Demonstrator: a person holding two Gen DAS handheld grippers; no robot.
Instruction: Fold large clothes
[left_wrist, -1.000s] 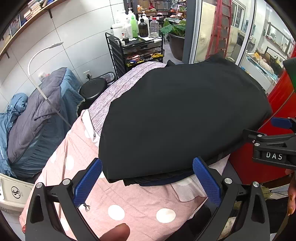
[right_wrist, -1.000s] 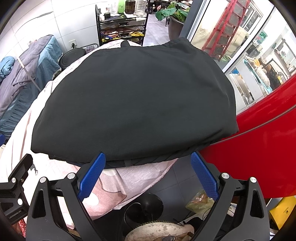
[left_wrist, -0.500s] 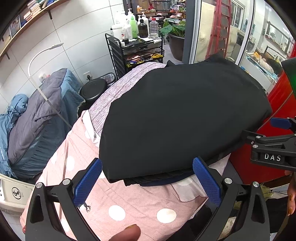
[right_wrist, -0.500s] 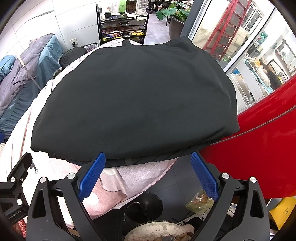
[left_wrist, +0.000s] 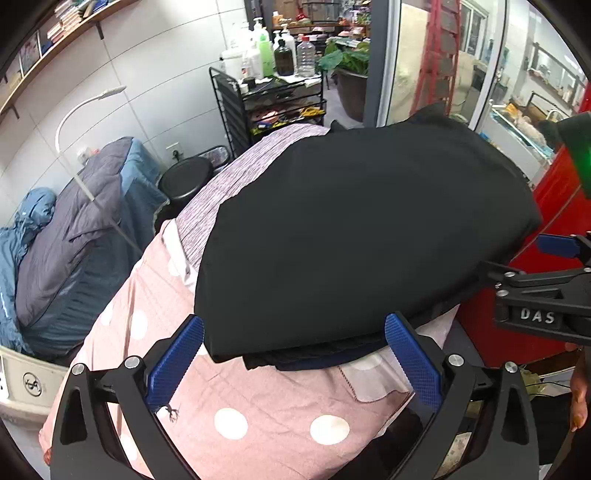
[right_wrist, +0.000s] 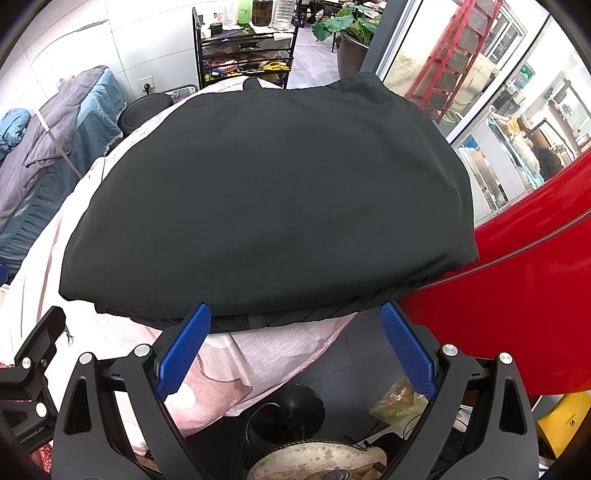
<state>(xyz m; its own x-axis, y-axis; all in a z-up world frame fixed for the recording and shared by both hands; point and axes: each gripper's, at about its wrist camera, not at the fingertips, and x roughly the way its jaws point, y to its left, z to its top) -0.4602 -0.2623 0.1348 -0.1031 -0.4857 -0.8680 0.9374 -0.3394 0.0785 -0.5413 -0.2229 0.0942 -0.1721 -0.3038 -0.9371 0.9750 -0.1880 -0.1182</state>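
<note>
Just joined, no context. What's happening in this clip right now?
A person with a handheld gripper in each hand is folding clothes. A black garment lies folded into a thick stack on a pink polka-dot sheet over a padded surface. The left gripper and right gripper are both open, poised at the near edge of the stack without holding it. A striped grey fabric shows beyond the garment.

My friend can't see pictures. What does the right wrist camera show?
A big black garment lies folded on a pink cloth over a table. The right gripper is open, its blue fingers at the garment's near edge, holding nothing. Behind are a black shelf cart and a red panel.
</note>
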